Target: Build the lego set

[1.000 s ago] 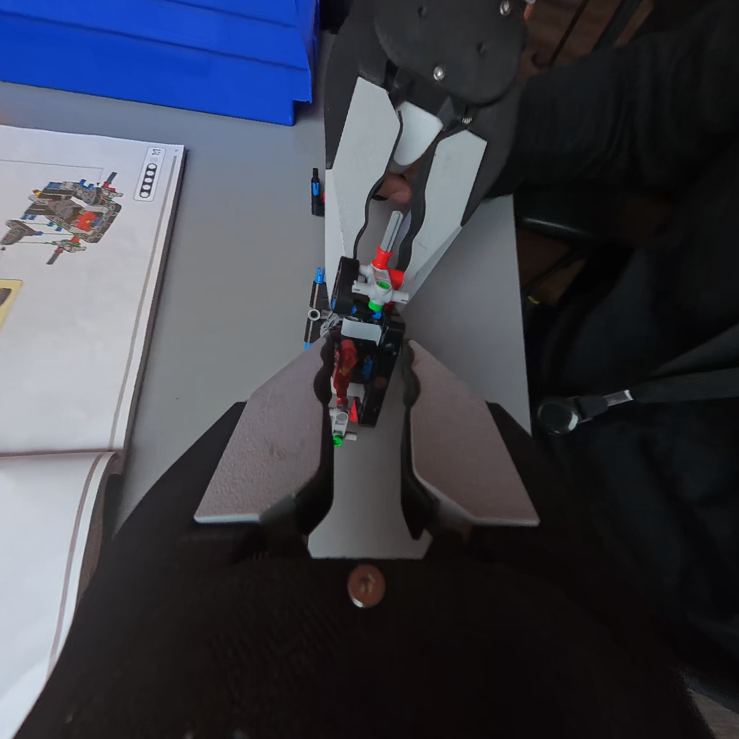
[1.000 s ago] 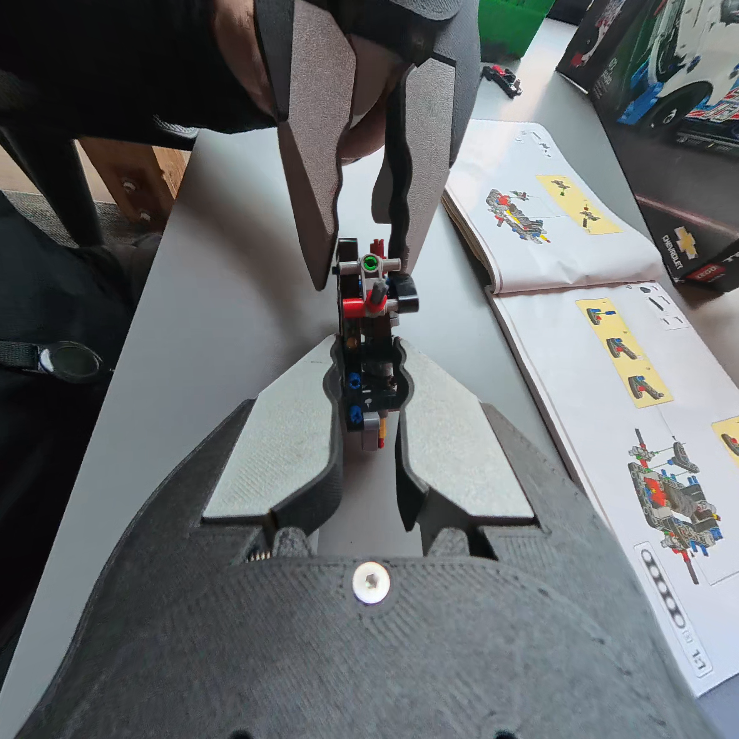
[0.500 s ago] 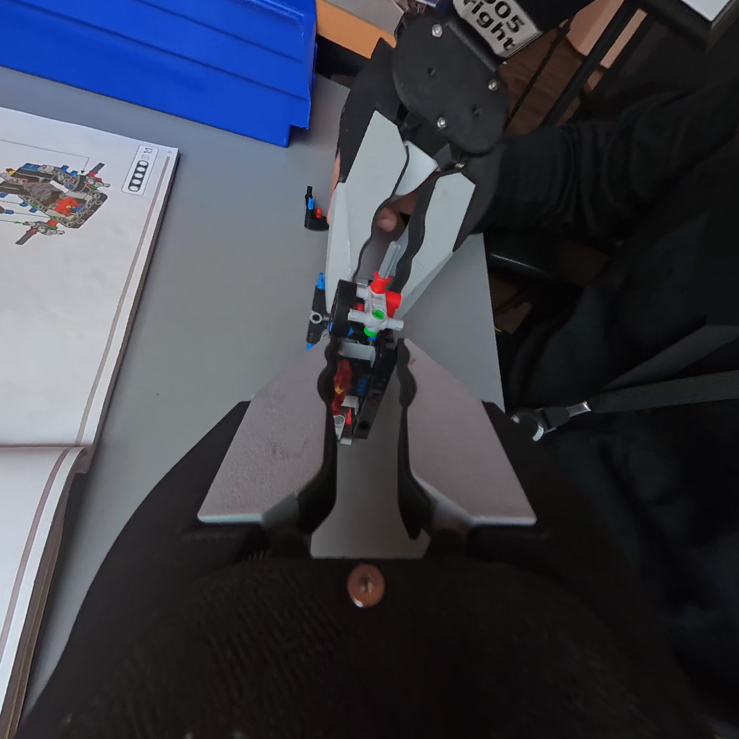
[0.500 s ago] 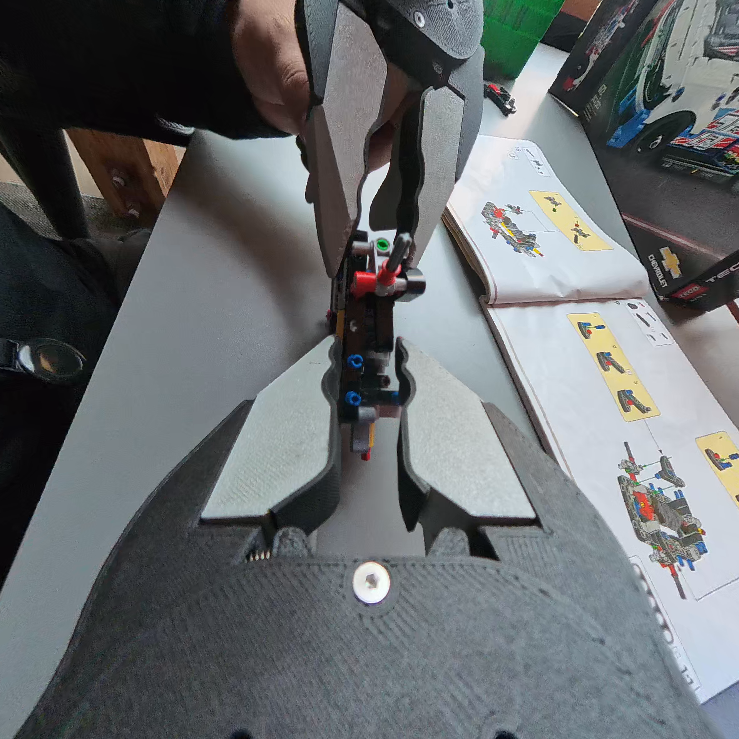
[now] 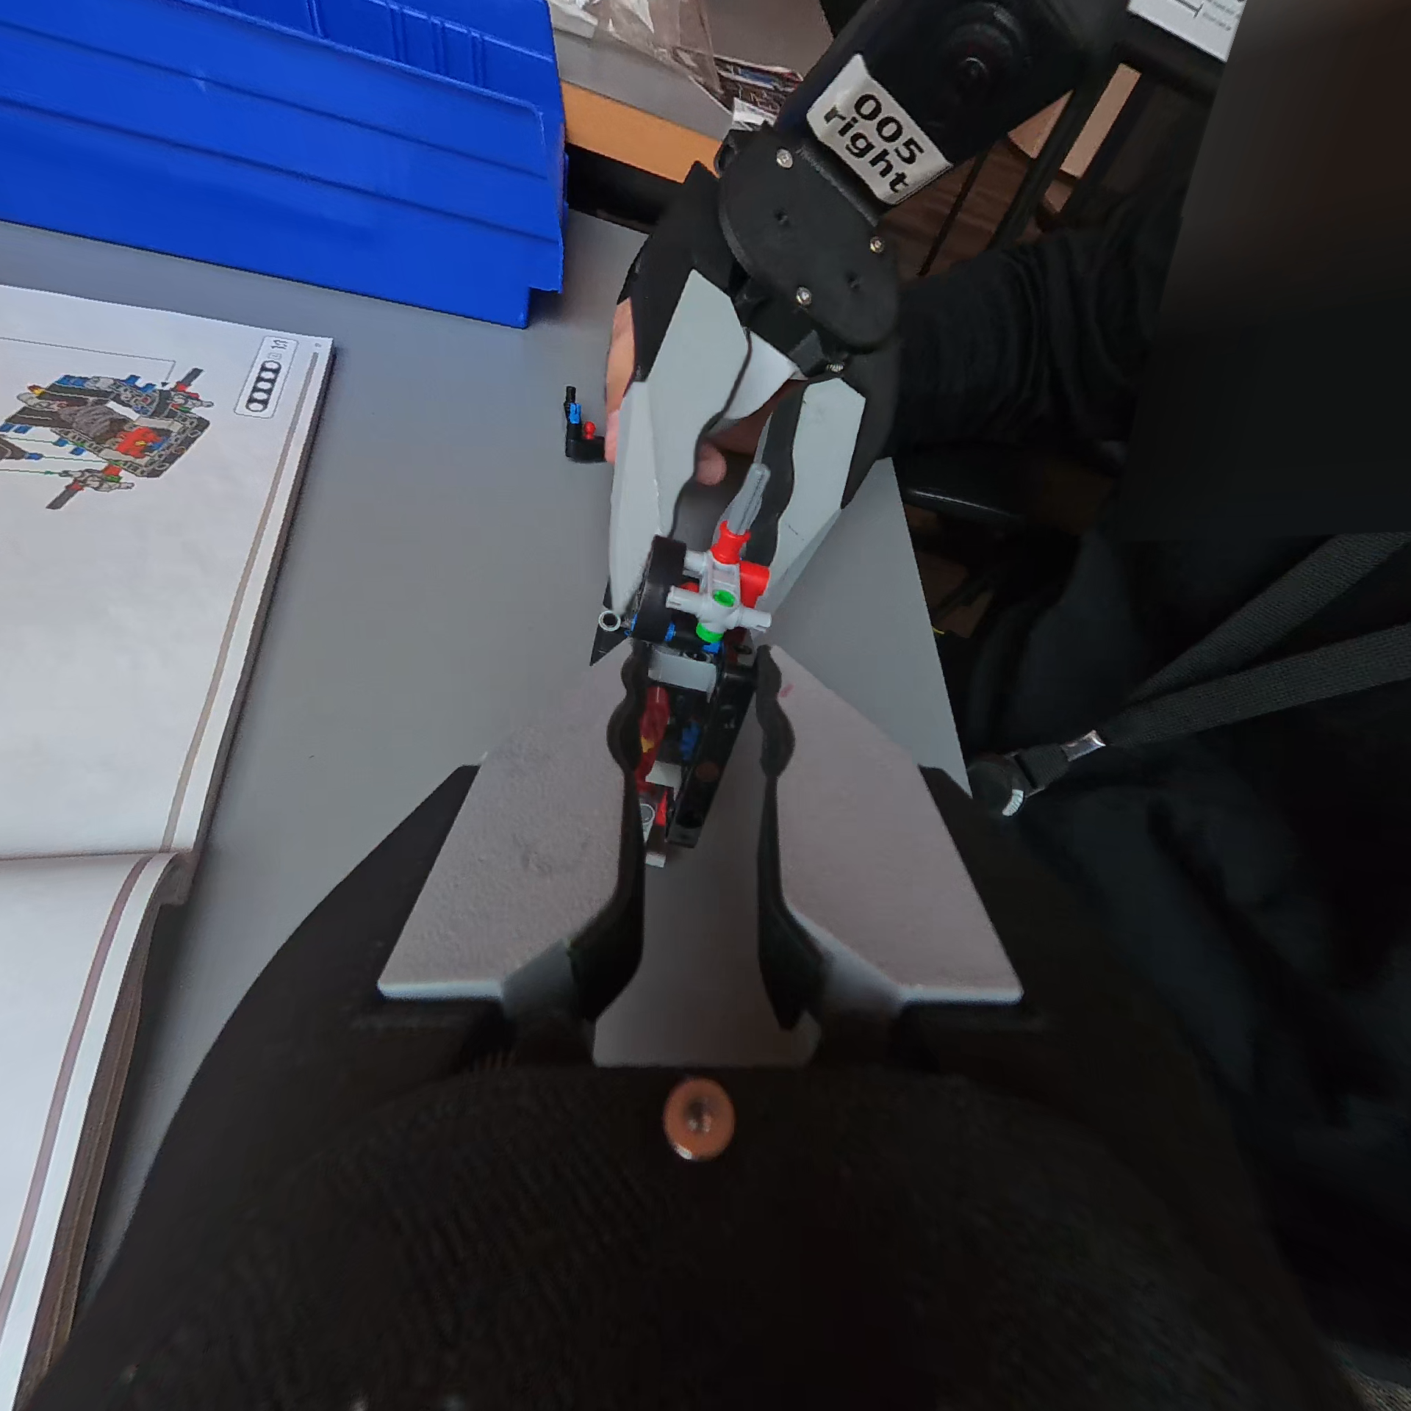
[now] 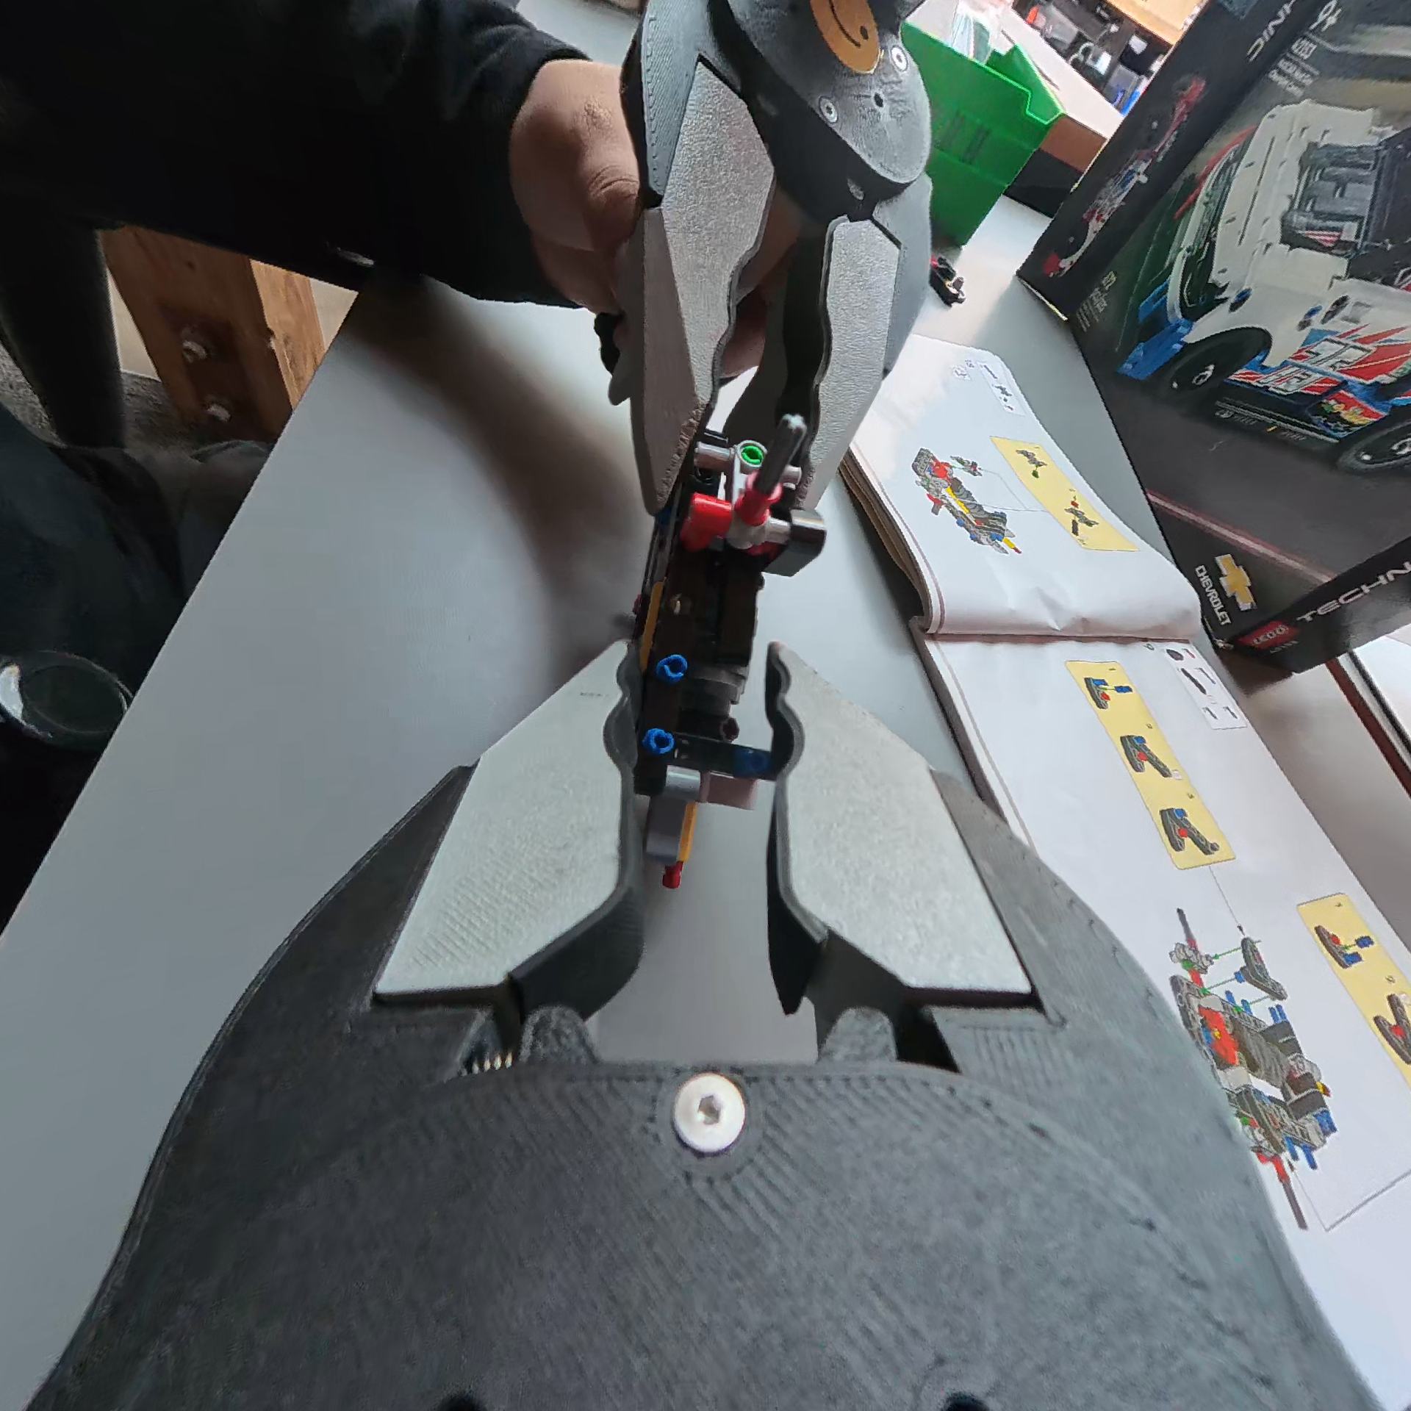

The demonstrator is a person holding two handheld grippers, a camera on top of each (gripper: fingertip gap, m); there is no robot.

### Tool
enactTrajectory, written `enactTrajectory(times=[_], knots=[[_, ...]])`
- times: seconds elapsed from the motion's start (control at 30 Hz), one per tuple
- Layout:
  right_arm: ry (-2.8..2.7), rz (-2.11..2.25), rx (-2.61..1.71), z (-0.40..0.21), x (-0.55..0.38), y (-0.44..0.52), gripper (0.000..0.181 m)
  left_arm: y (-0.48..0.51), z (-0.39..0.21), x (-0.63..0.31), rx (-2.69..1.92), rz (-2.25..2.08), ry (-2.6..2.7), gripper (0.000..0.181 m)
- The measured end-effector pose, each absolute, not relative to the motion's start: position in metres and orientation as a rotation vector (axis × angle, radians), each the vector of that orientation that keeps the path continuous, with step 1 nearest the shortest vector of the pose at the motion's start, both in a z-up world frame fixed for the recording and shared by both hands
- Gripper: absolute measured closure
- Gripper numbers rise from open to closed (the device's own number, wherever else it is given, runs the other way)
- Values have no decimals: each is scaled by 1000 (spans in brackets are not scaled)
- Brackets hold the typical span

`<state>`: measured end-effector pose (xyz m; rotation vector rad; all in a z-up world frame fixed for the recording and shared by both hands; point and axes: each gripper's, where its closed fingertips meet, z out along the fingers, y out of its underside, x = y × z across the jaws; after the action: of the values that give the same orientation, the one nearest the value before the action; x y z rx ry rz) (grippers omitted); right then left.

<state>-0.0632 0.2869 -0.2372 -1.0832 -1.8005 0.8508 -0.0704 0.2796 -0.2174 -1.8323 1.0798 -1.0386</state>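
1. Both grippers have lifted and tilted since a second ago, so the lego assembly [image 5: 691, 733] now leans more steeply between them, and more of the blue bins [image 5: 290, 145] shows behind.
2. Held clear above the grey counter [image 5: 427, 580], the assembly is a narrow black frame with red, blue and grey parts, stretched lengthwise between the two grippers.
3. On the left gripper [image 5: 693, 672], the fingers [image 5: 622, 718] pinch the near end of the frame from either side.
4. From the opposite side, the right gripper [image 6: 702, 687] has its fingers [image 6: 786, 733] closed on the other end, one against the black side beam, the other against a blue pin sticking out sideways.
5. At the end the left gripper grips sits a cross-shaped grey connector [image 5: 718, 592] with red bushes, a green tip and a thin grey axle [image 5: 752, 492] pointing up and away.
6. A black round piece [image 5: 657, 592] sits beside that connector.
7. An open instruction booklet [image 6: 1130, 763] lies flat on the counter to one side, showing build diagrams.
8. A small loose piece [image 5: 580, 435] of black, blue and red rests on the counter near the bins.
9. Beyond the booklet stands the set's box [image 6: 1252, 305], with a green bin [image 6: 977, 145] farther back.
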Motion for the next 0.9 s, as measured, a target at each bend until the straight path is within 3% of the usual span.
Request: enactTrajectory(times=[0.9], knots=[[-1875,765,-1064,-243,-70,275,156,268,-218,-70,-1775,-1016,1200,156]])
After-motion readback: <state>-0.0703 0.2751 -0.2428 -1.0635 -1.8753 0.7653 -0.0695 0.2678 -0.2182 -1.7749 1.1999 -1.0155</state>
